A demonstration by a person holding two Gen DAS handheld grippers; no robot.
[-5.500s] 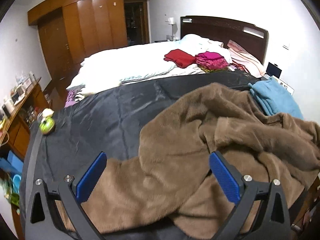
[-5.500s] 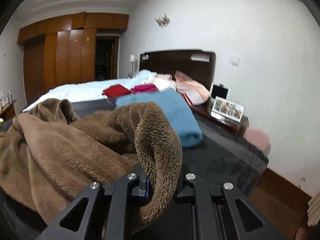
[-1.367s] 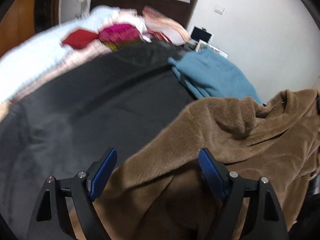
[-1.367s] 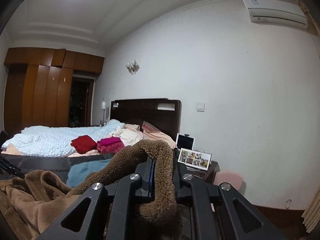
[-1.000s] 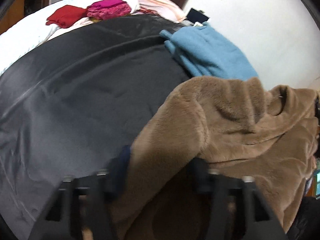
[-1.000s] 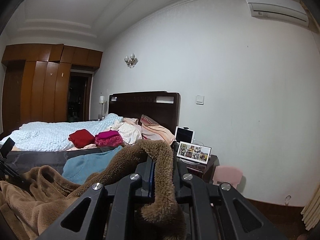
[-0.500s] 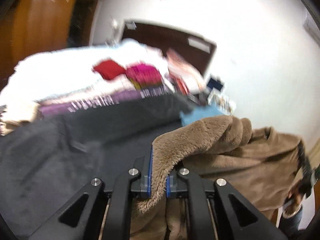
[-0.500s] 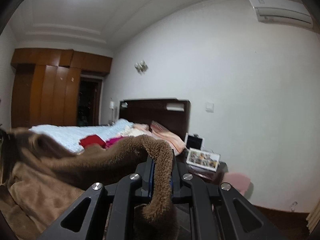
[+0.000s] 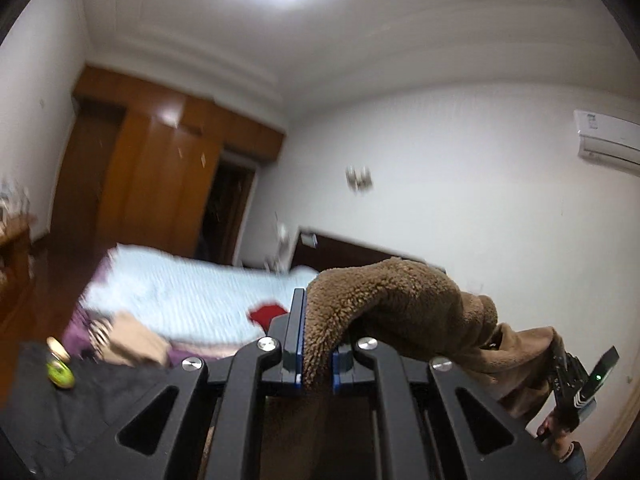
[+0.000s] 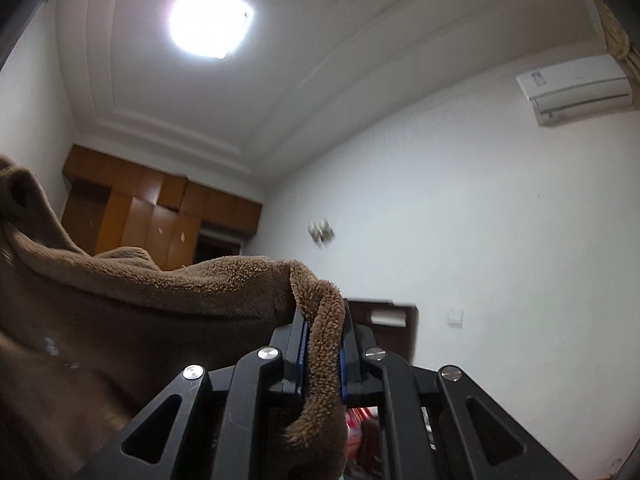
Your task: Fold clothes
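Your left gripper [image 9: 316,354] is squeezed tight on an edge of the fuzzy brown garment [image 9: 404,312]. Your right gripper [image 10: 323,356] is squeezed tight on another edge of it. The garment hangs in the air between your two grippers, up above the bed [image 9: 188,300]. In the left wrist view, your right hand [image 9: 560,432] shows at the far side, under the brown cloth.

Brown garment [image 10: 248,280]: thick, shaggy fleece cloth, matt, nubbly pile. Left tongs [image 9: 316,344] and right tongs [image 10: 322,354]: matt black plastic frames, shiny round metal screw heads, smooth blue pads. Wardrobe [image 9: 160,184]: glossy varnished wood. Bedspread [image 9: 192,300]: pale, ribbed cloth. Walls: smooth matt paint.
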